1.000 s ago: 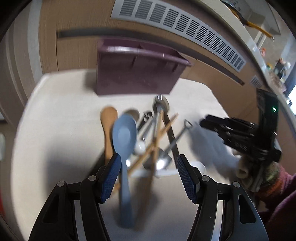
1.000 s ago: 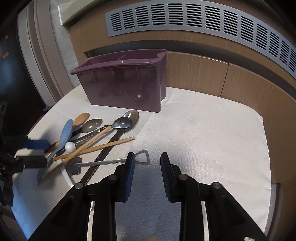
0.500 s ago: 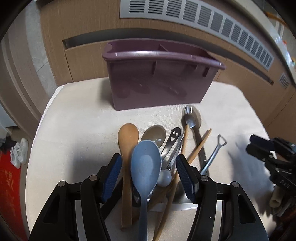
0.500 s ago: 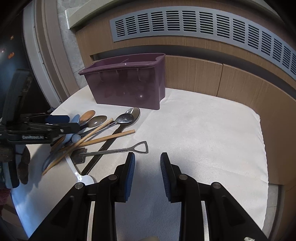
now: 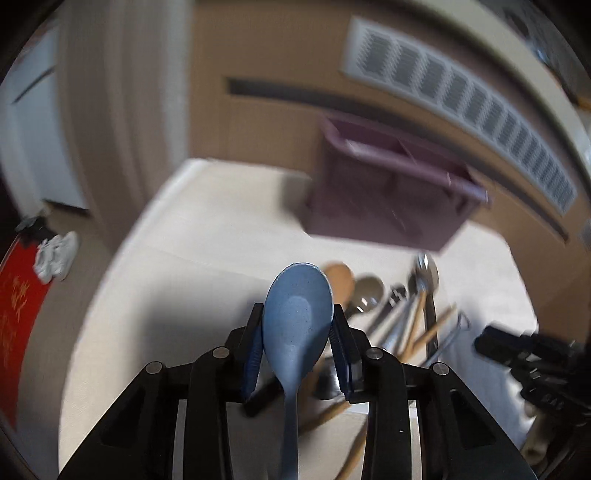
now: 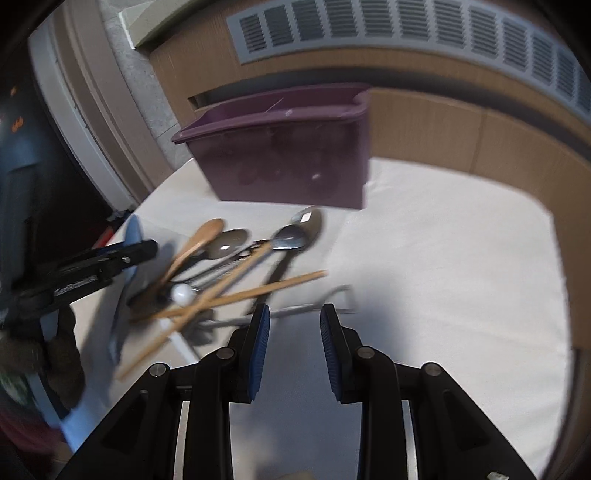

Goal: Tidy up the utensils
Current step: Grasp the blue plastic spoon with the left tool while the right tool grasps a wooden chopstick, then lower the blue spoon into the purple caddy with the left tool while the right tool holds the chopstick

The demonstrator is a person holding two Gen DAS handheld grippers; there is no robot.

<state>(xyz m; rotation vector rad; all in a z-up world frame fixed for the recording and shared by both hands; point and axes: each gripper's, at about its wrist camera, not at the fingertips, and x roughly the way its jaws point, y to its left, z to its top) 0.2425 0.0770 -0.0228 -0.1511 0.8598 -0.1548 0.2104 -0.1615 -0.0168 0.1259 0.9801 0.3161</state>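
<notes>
A blue plastic spoon (image 5: 295, 295) sits between the pads of my left gripper (image 5: 298, 321), whose jaws are closing and press on both sides of its bowl. Its handle runs back toward the camera. To the right lies a pile of utensils: a wooden spoon (image 5: 340, 278), metal spoons (image 6: 295, 236) and wooden chopsticks (image 6: 258, 291). The purple utensil caddy (image 6: 288, 155) stands behind the pile. My right gripper (image 6: 295, 312) hovers open near the pile's right edge with nothing between its fingers.
A white cloth covers the table (image 6: 443, 258), which ends at a wood-panelled wall with a grey vent grille (image 6: 406, 26). Off the table's left edge, a red mat (image 5: 18, 314) and white shoes (image 5: 55, 254) lie on the floor.
My left gripper's jaws have closed in on the blue spoon's bowl, and the view has swung left with blur. The right gripper drifted slightly, jaws unchanged.
</notes>
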